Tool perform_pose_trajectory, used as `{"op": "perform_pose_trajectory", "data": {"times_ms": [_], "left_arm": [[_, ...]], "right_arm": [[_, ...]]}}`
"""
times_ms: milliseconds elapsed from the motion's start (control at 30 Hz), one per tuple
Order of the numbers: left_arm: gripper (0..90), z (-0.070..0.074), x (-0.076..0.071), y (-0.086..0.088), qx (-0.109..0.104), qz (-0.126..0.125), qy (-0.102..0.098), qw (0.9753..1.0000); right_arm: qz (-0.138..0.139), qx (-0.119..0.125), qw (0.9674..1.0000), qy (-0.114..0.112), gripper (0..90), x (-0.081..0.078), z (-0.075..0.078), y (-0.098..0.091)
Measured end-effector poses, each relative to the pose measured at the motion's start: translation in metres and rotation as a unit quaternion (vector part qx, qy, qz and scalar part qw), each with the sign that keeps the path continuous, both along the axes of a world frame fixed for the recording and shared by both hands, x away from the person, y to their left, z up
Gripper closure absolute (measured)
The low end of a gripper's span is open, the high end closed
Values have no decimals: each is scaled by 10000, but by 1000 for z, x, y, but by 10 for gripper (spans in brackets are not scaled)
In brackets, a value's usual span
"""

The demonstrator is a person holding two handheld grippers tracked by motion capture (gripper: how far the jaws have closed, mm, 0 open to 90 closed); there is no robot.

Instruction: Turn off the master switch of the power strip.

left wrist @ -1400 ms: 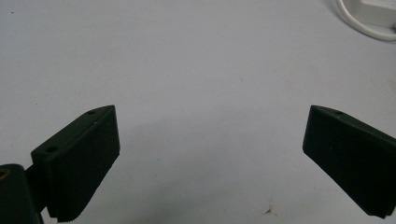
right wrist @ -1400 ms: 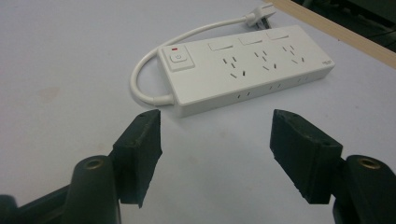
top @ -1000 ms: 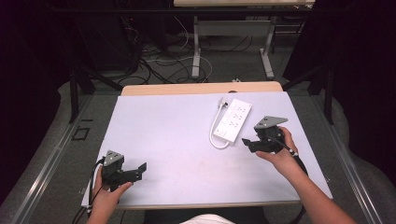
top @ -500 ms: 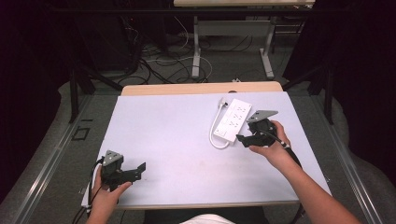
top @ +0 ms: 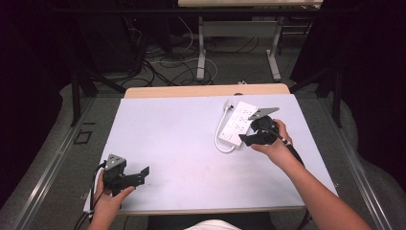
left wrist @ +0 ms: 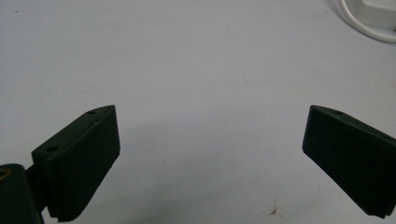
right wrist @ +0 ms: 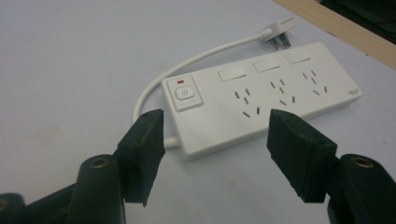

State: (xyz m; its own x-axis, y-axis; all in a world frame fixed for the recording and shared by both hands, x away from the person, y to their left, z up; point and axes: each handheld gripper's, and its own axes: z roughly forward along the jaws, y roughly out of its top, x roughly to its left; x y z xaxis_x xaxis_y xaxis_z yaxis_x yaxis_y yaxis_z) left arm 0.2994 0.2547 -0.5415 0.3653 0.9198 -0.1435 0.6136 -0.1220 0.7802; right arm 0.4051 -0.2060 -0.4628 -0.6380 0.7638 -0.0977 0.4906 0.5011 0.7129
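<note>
A white power strip [top: 238, 122] [right wrist: 261, 102] lies on the white table top [top: 182, 139] at the right, with a short white cable [right wrist: 187, 65] looping to its plug [right wrist: 278, 36]. My right gripper [top: 246, 139] [right wrist: 215, 144] hovers open just at the strip's near end, its jaws spread to either side of the switch end. My left gripper [top: 140, 176] [left wrist: 210, 158] sits open low over the table's front left, nothing between its jaws. A bit of the white cable [left wrist: 369, 25] shows at the top right of the left gripper view.
The table's wooden back edge [top: 206, 90] borders a floor with tangled cables [top: 167, 62] and metal desk legs [top: 201, 48]. Dark stands flank both sides of the table.
My right gripper has moved left and forward, up to the power strip's near end. The left gripper has stayed put.
</note>
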Motion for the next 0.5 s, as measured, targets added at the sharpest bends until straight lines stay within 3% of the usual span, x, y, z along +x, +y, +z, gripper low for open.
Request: {"op": "perform_pose_trajectory", "data": {"times_ms": [233, 500], "left_arm": [[42, 0, 0, 0, -1, -1, 1, 10000], [42, 0, 0, 0, -2, -8, 15, 10000]], "right_arm": [[-5, -24, 10000, 74, 365, 8, 0, 5], [-59, 108, 9999, 108, 369, 18, -5, 8]]}}
